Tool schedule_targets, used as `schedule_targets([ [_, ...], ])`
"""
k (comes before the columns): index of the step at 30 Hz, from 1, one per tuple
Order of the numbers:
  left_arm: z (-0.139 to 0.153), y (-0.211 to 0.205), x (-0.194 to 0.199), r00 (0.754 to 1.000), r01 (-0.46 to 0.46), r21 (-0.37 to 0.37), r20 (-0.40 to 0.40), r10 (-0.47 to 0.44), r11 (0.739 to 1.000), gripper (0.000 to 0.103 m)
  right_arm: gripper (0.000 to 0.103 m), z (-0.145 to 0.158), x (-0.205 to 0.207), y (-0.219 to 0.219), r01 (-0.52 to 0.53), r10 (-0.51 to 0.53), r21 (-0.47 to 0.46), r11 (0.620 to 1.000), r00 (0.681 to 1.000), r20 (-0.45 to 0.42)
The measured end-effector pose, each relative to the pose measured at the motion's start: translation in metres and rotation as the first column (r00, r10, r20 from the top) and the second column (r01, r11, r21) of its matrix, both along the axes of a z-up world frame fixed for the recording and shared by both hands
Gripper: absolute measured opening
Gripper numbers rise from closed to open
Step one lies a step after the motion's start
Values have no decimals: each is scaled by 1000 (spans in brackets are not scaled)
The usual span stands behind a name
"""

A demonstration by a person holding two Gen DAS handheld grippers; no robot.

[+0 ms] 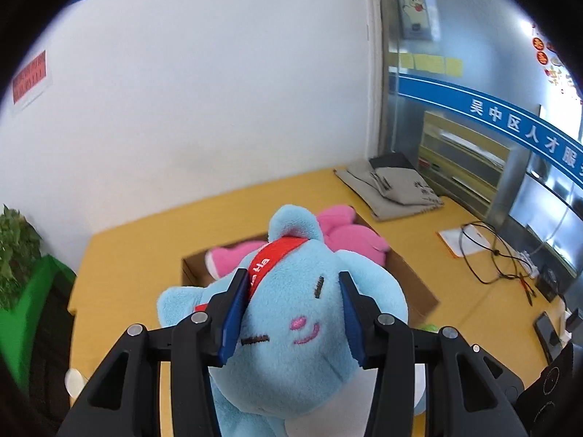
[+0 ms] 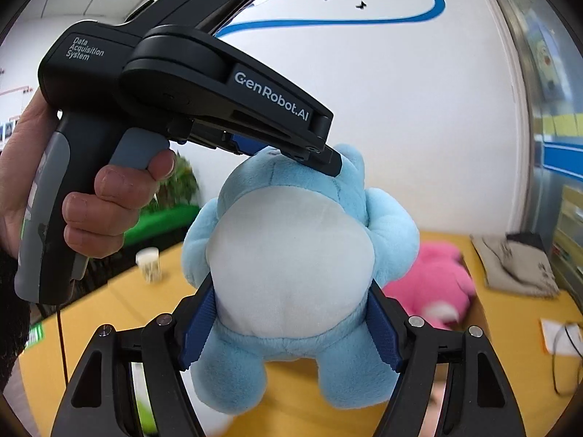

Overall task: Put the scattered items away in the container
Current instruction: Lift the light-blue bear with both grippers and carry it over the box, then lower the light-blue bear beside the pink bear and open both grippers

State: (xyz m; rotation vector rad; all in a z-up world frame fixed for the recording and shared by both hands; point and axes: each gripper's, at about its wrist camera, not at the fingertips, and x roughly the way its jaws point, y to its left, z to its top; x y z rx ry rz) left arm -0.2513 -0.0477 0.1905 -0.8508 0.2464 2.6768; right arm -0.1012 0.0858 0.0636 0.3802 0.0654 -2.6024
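Note:
A light blue plush toy [image 1: 298, 357] with a red band on its head hangs in the air above the yellow table [image 1: 127, 255], held from both ends. My left gripper [image 1: 291, 278] is shut on its head, blue pads pressing in at either side of the face. The right gripper [image 2: 291, 284] is shut on its body, pads squeezing the flanks beside the white belly [image 2: 291, 247]. In the right wrist view the left gripper [image 2: 322, 158] comes down onto the toy's head. Behind and below stands an open cardboard box [image 1: 193, 269] holding a pink plush toy [image 1: 349, 233].
A grey cloth bag [image 1: 393, 189] lies at the table's far corner, with black cables [image 1: 488, 251] and paper to the right. A paper cup [image 2: 149, 264] stands at the left. A green planter [image 1: 22, 291] borders the left edge. A hand [image 2: 91, 211] grips the left tool.

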Motion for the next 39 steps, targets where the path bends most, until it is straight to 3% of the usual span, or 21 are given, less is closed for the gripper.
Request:
schedule_targets([
  [4,-9,-13,-48,999,23,4,24,-23,1000,44,80,5,-47,-24,35,-31,-95,995,999,44],
  [9,-62,-27,-106,992,40,1,117,-40,999,38,80,-32,-102,-46,92,-57,-176,980,980,192],
  [13,-129,-37,-147,974,17,-21,227,-12,1000,36,80,-84,-142,-67,146,-75,-184,972,936,345],
  [17,-189,-50,-168,946,-4,-20,324,11,1000,36,80,-133,-170,-92,155,-70,-130,979,862,502],
  [20,-191,-54,-168,946,18,21,322,-24,1000,36,82,-150,-176,-100,167,-85,-96,981,823,562],
  [24,-193,-46,-163,951,38,-62,309,-17,997,38,91,-154,-181,-116,164,-92,-56,985,768,633],
  [28,-181,-46,-153,954,9,-50,298,6,999,40,95,-156,-174,-114,108,-60,-35,993,761,646],
  [32,-152,-54,-123,968,-6,-44,252,17,999,41,93,-142,-150,-75,101,-12,-104,989,774,633],
  [34,-137,-62,-101,973,-10,-43,228,19,999,42,94,-130,-134,-48,142,-68,-79,987,801,594],
  [36,-124,-65,-75,980,-21,-48,197,30,999,47,94,-124,-123,-27,193,-169,15,981,817,552],
  [37,-119,-66,-60,983,-24,-47,181,32,999,51,94,-127,-123,-14,226,-223,62,972,813,538],
  [39,-110,-68,-32,986,-40,-39,158,45,998,55,94,-138,-134,13,303,-335,150,941,771,542],
])
